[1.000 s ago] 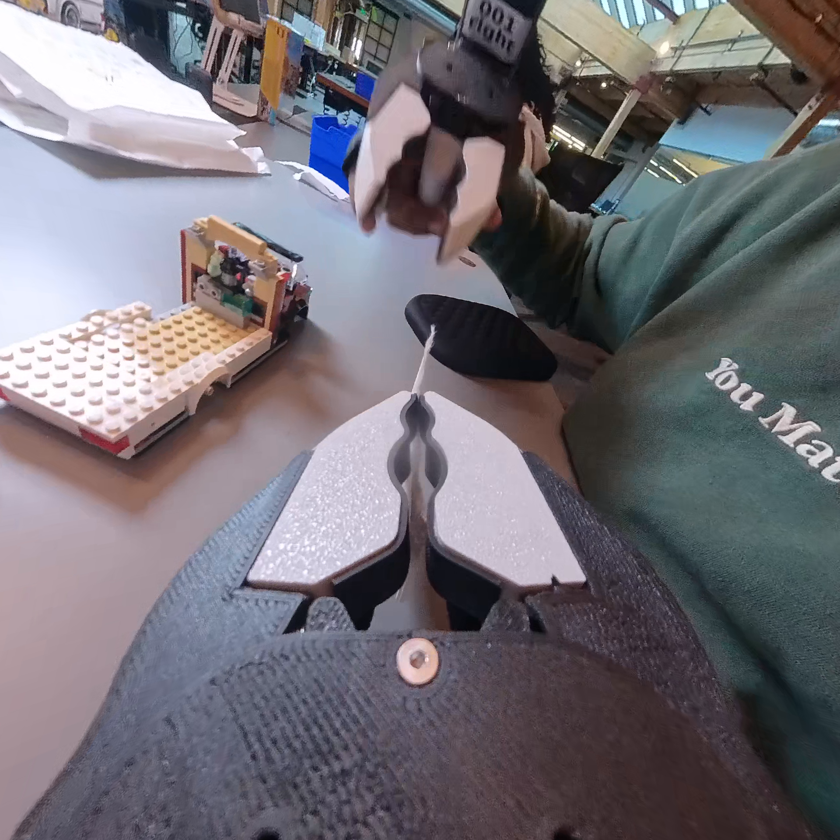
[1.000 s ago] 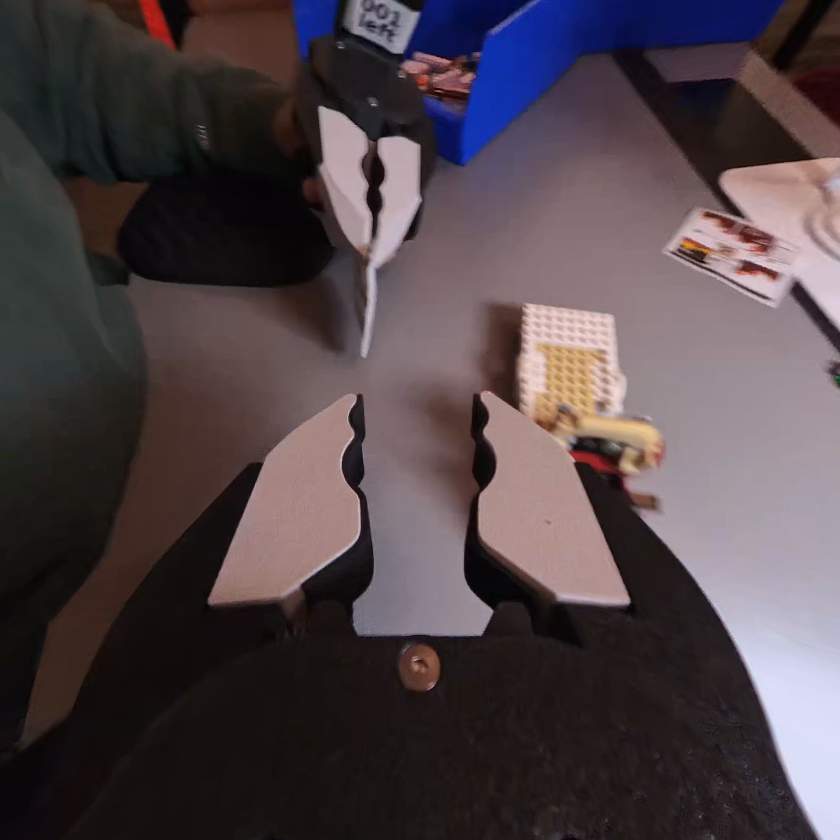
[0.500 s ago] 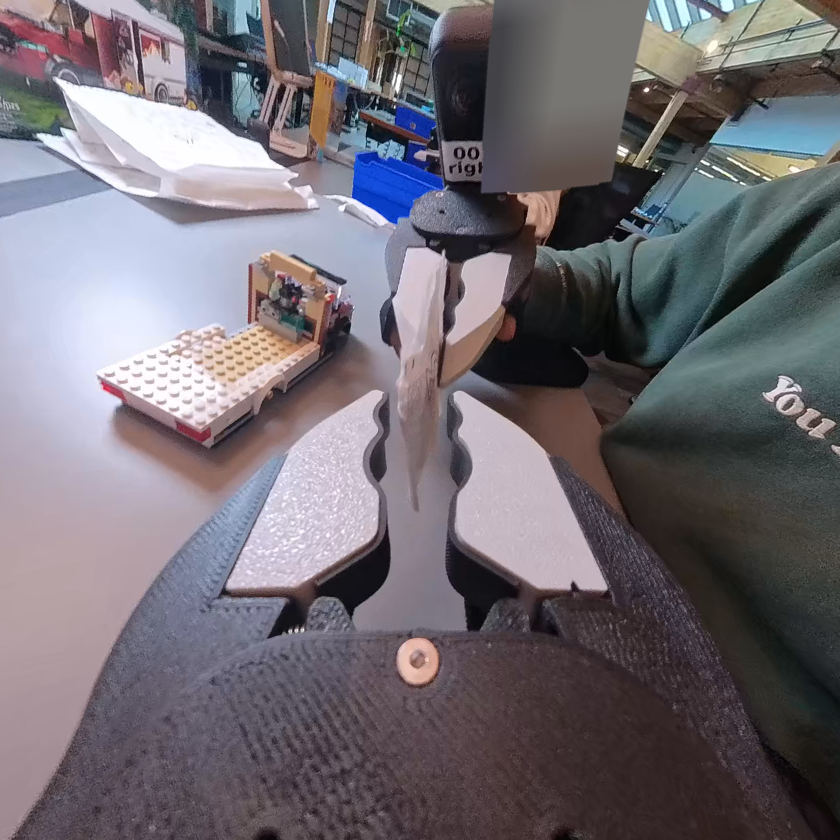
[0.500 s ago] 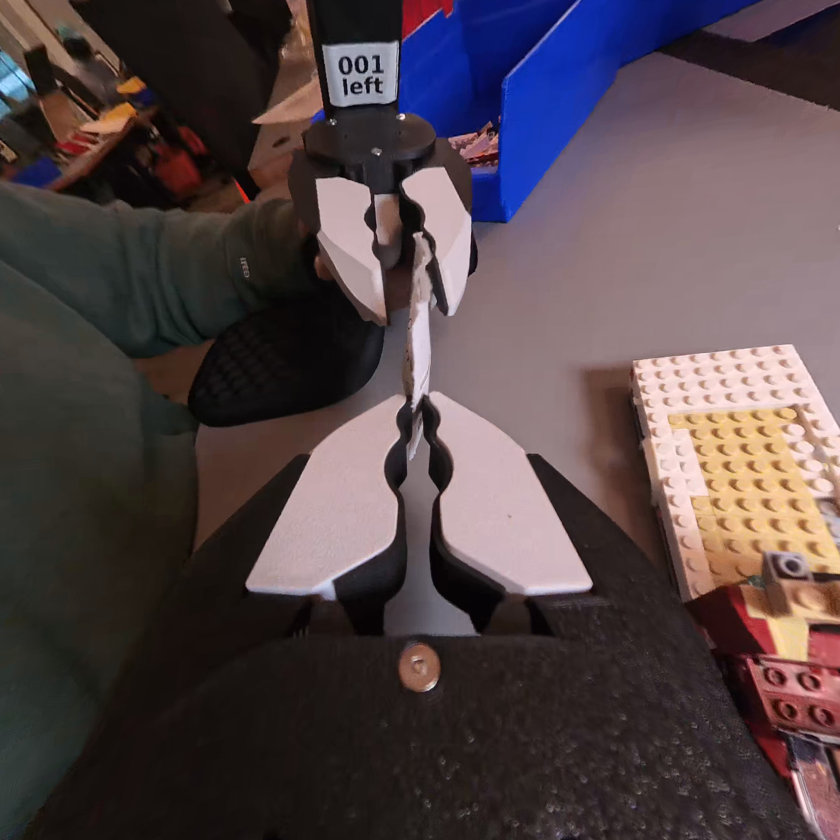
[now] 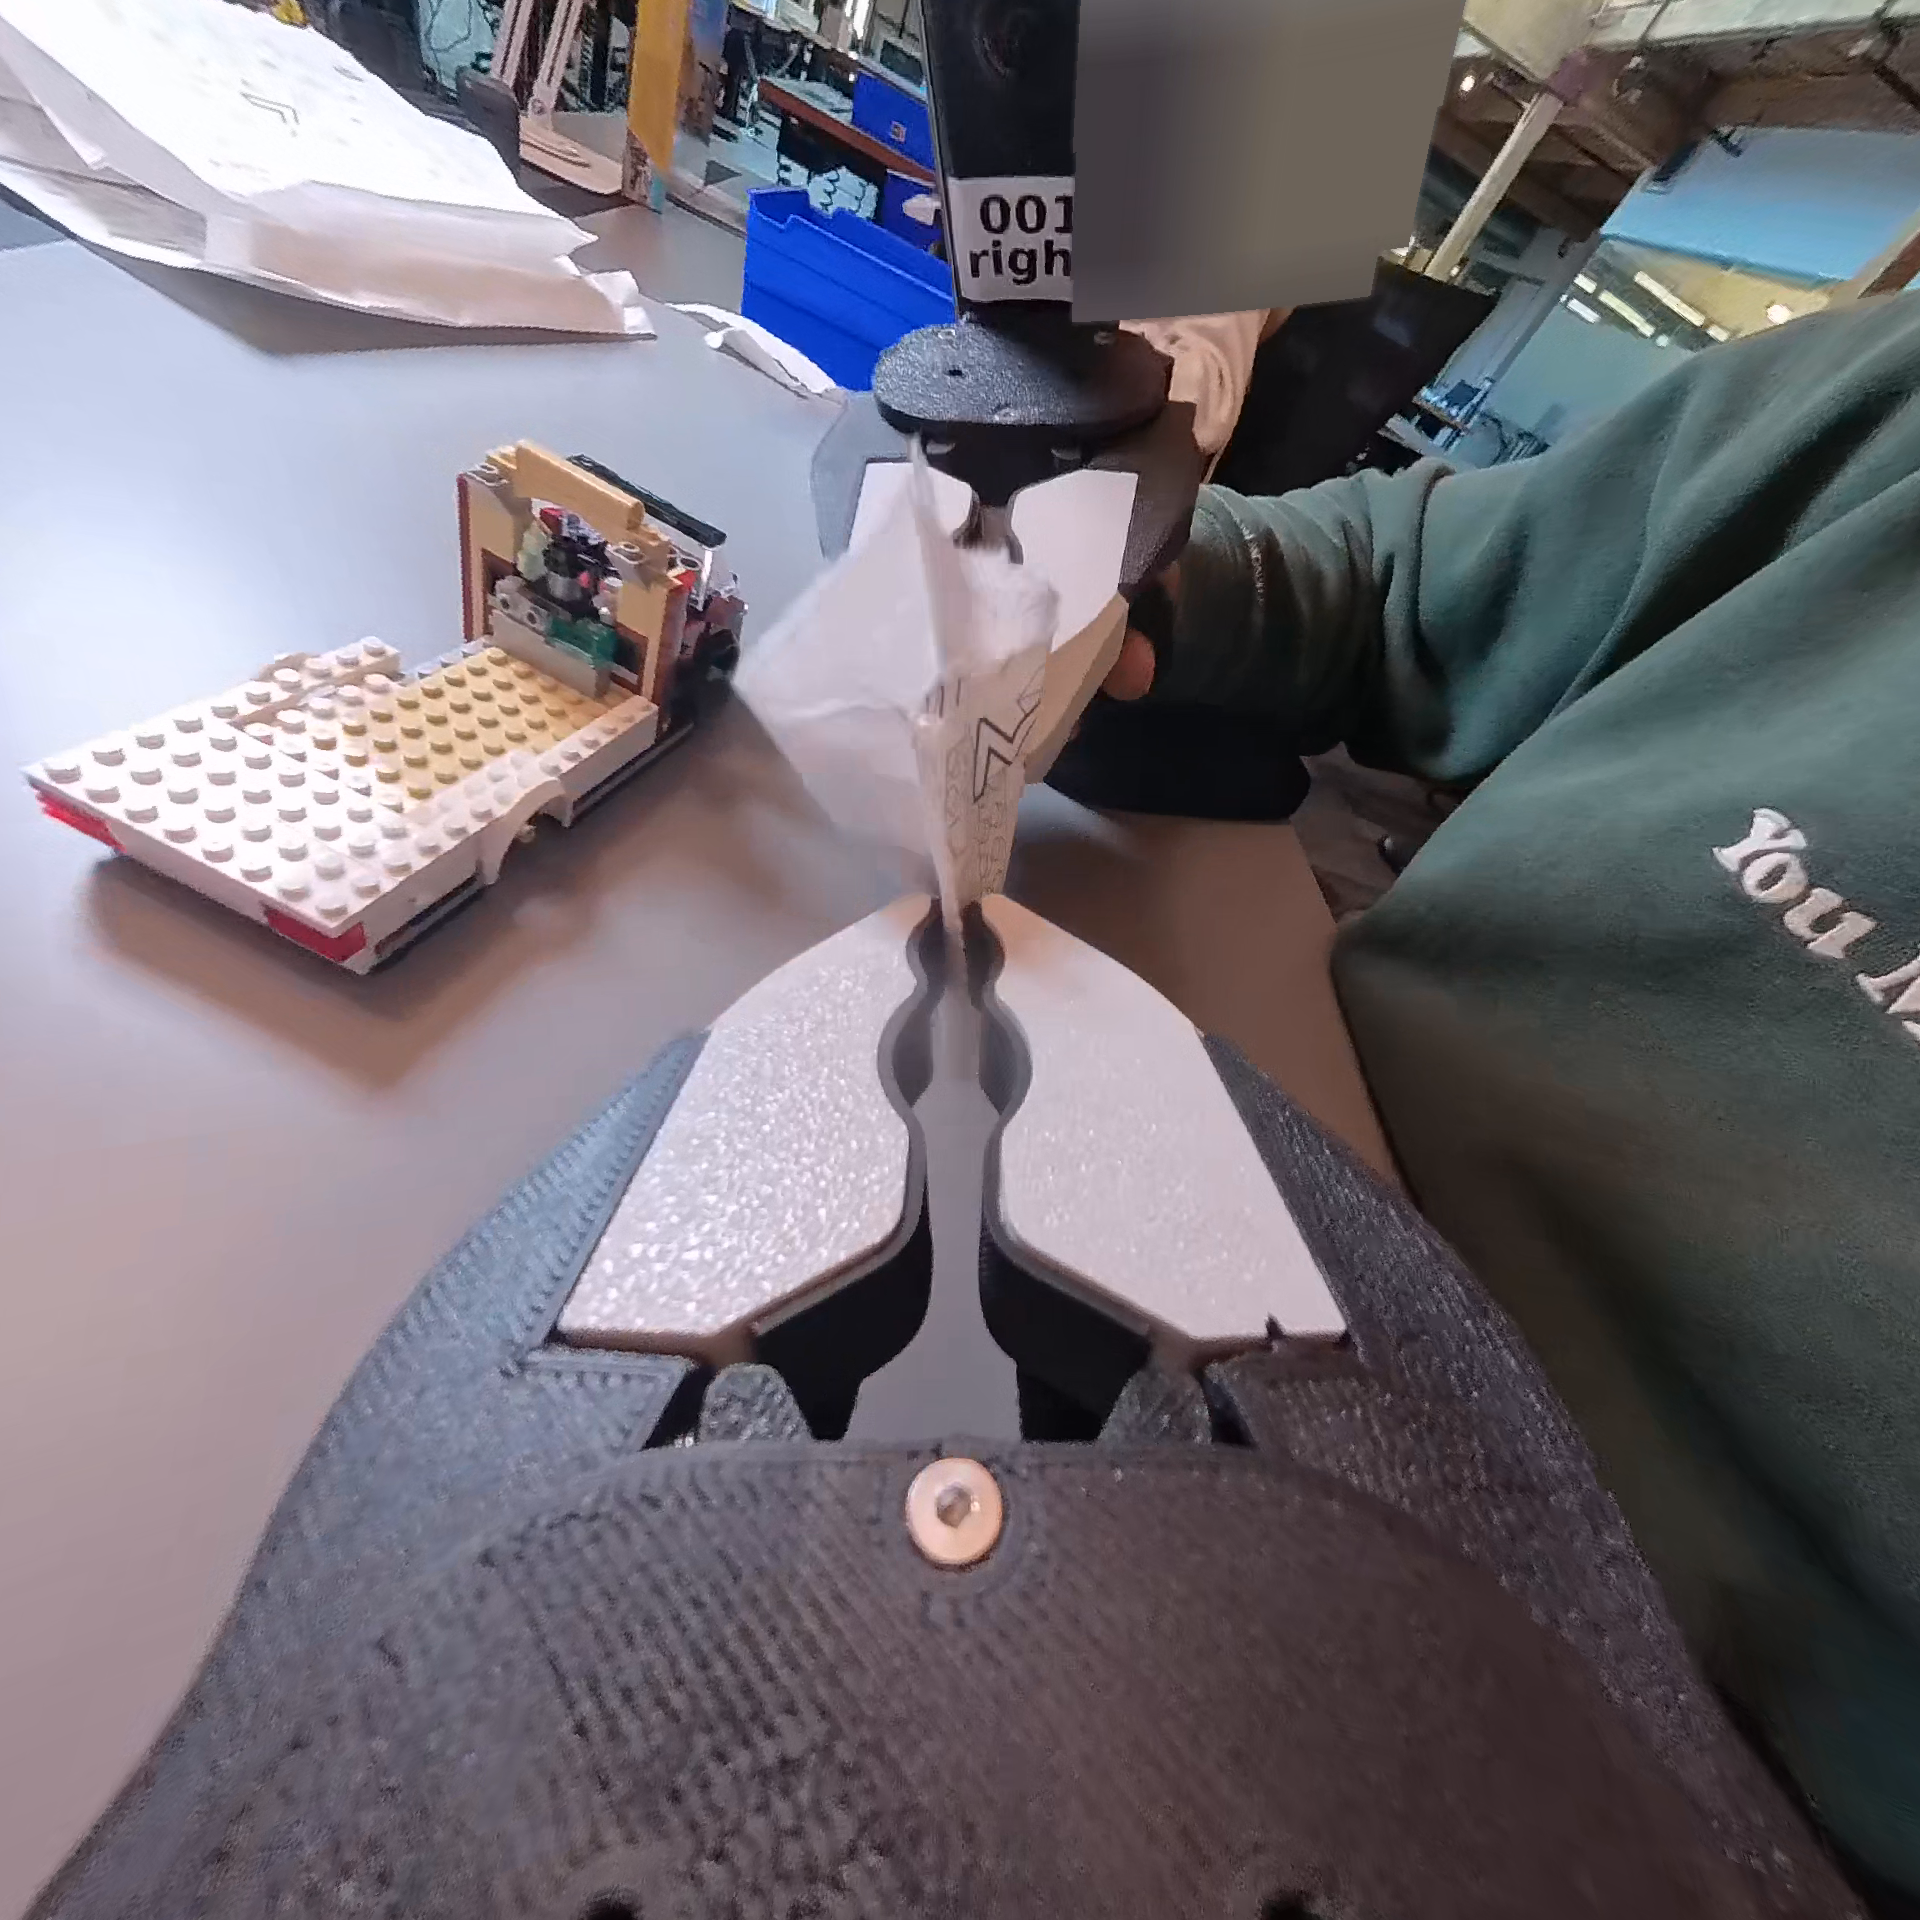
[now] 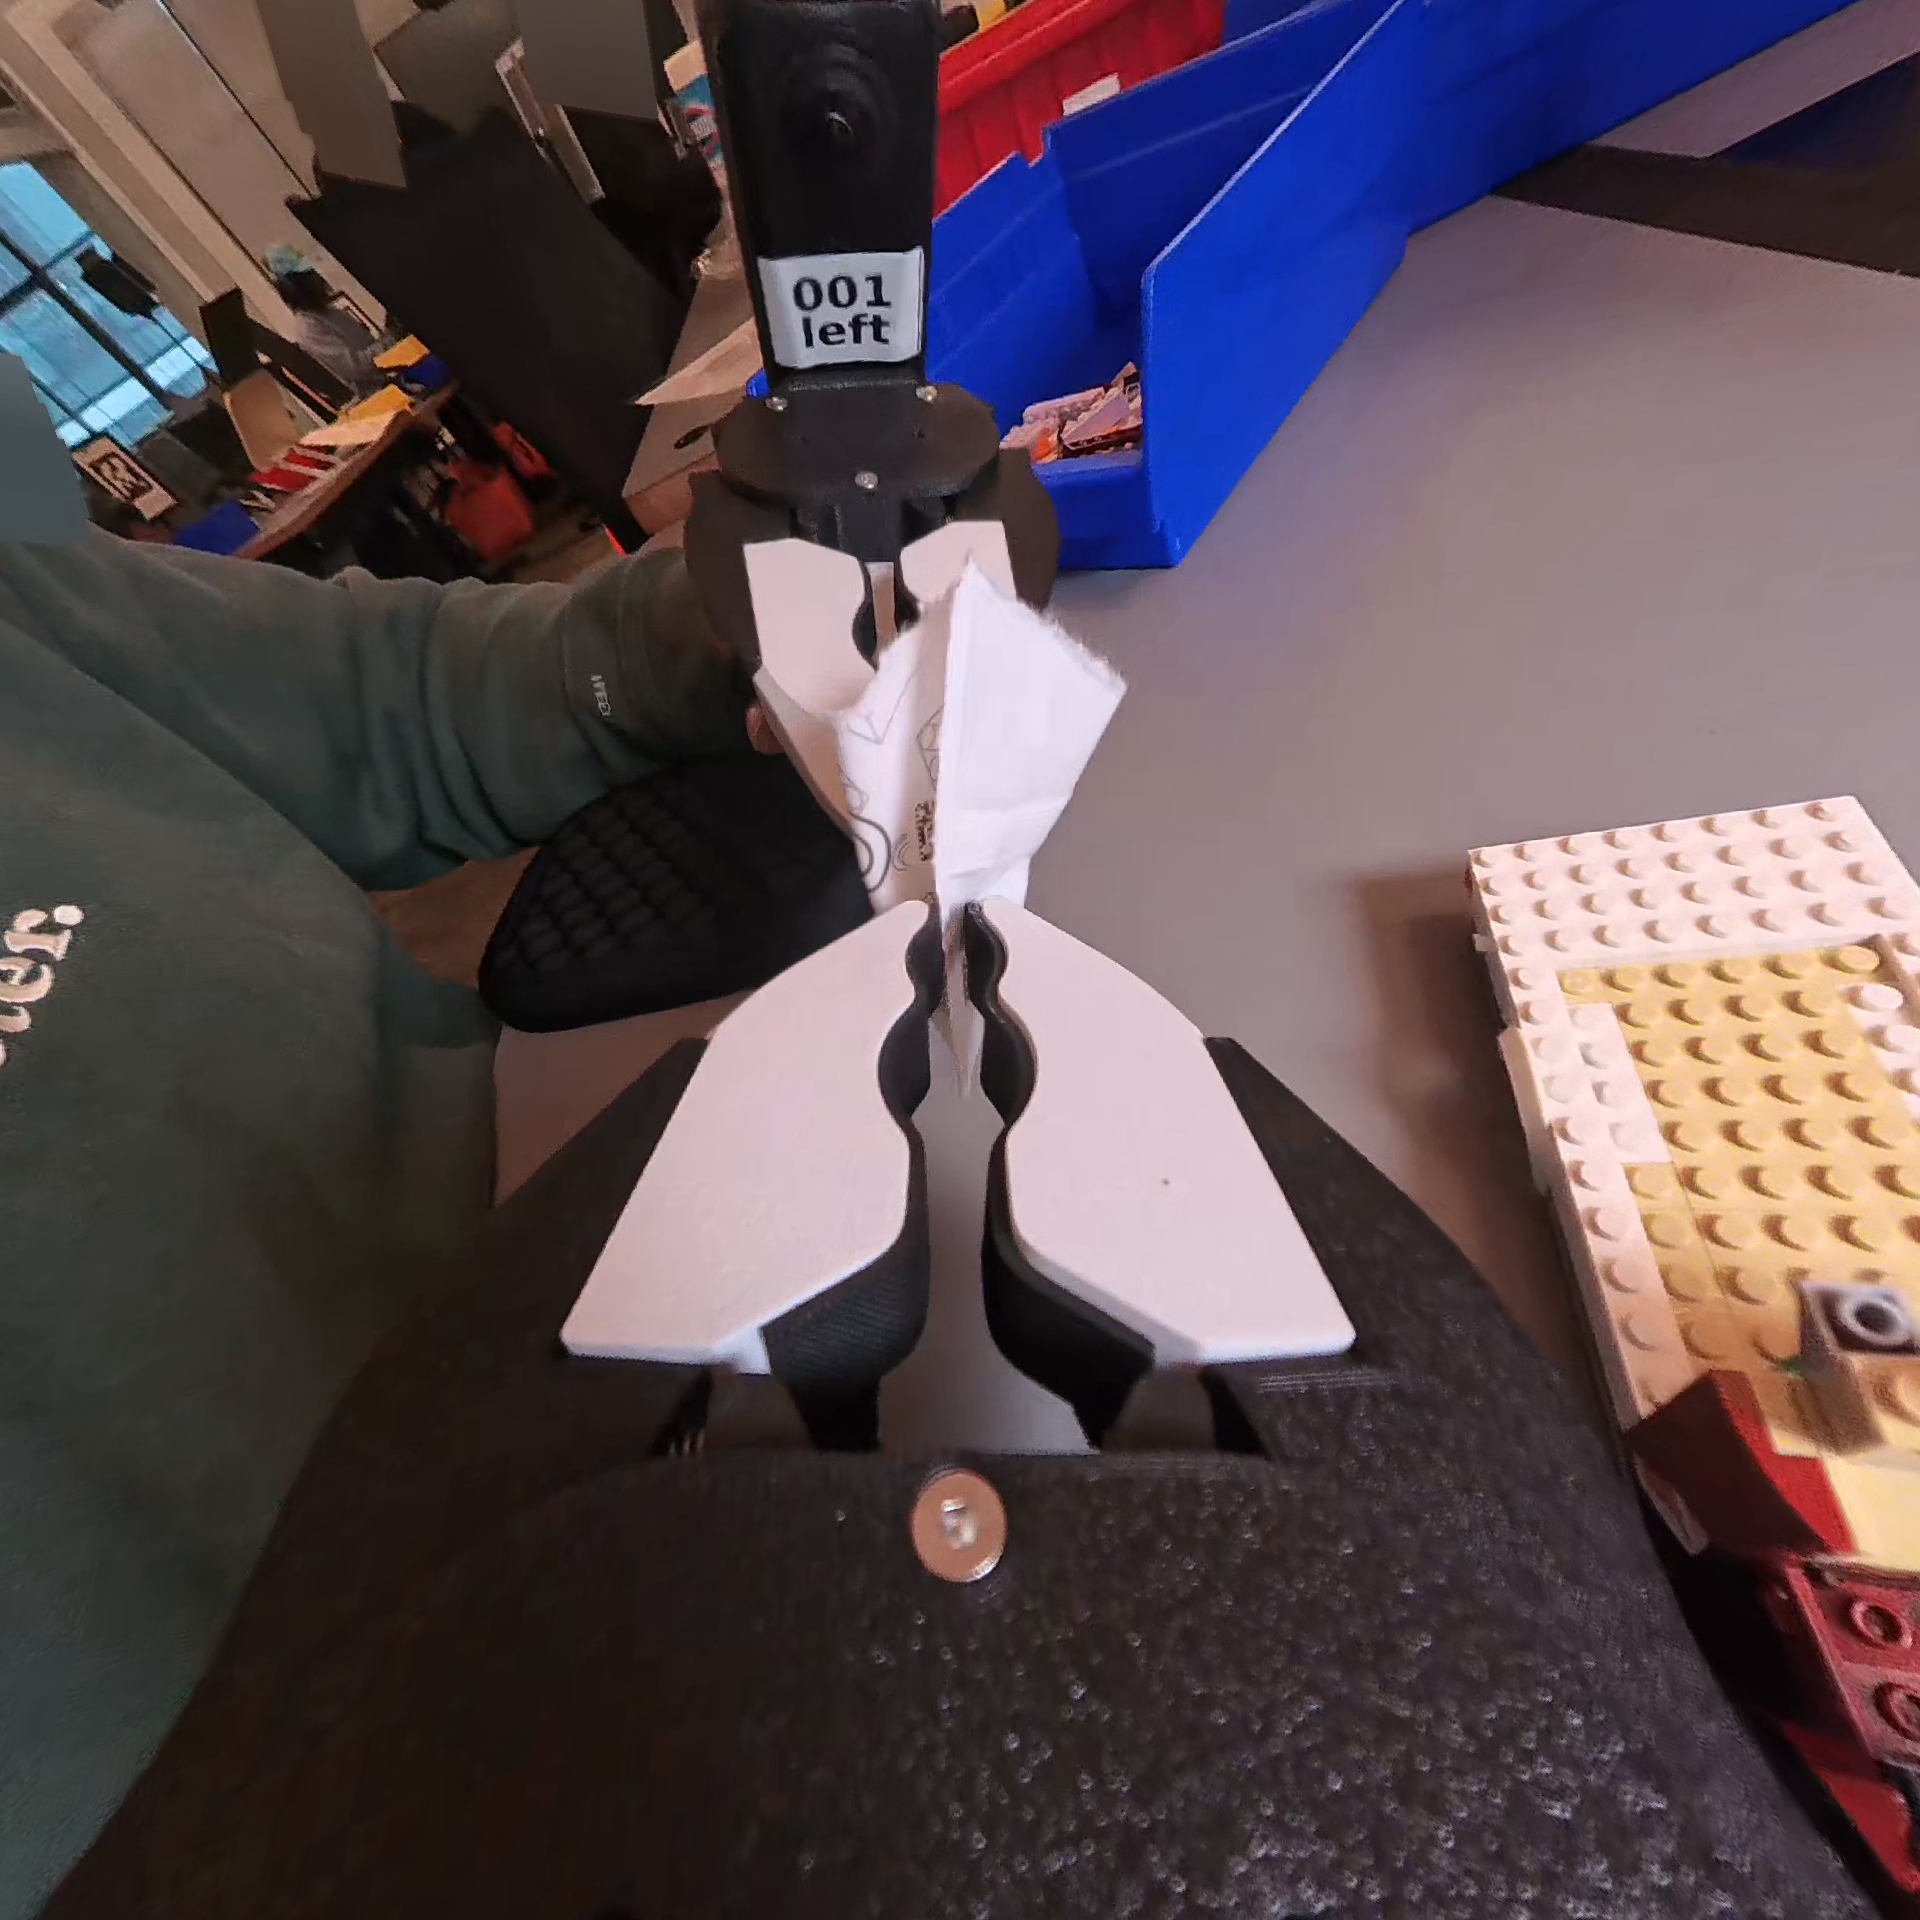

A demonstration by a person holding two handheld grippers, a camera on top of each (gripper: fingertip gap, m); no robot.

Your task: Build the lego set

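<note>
The left gripper (image 5: 951, 920) has its two white fingers pressed together on the bottom corner of a small paper bag (image 5: 925, 717). Right in front of it, the right gripper (image 5: 997, 582) points back at it and pinches the top of the same bag, so the bag is stretched between the two. It looks like both hold on so they can pull the paper apart and get the pieces out. The top edge looks ripped and fuzzy. To the left of the left gripper sits the lego set (image 5: 384, 738), a flat base of white and tan bumps with a little brown wall at its far end. It rests on the gray table (image 5: 208, 1143), out of the way of the pulling. In the other view, the right gripper (image 6: 954, 920) has its fingers squeezed on the bag (image 6: 977, 748) too, with a bit of paper poking down between them. The left gripper (image 6: 883, 623) faces it from straight ahead and holds the far end. The lego set (image 6: 1704, 1039) lies just to the right. Farther ahead sits a blue bin (image 6: 1195, 343) with loose pieces inside. I cannot tell what is in the bag.
</note>
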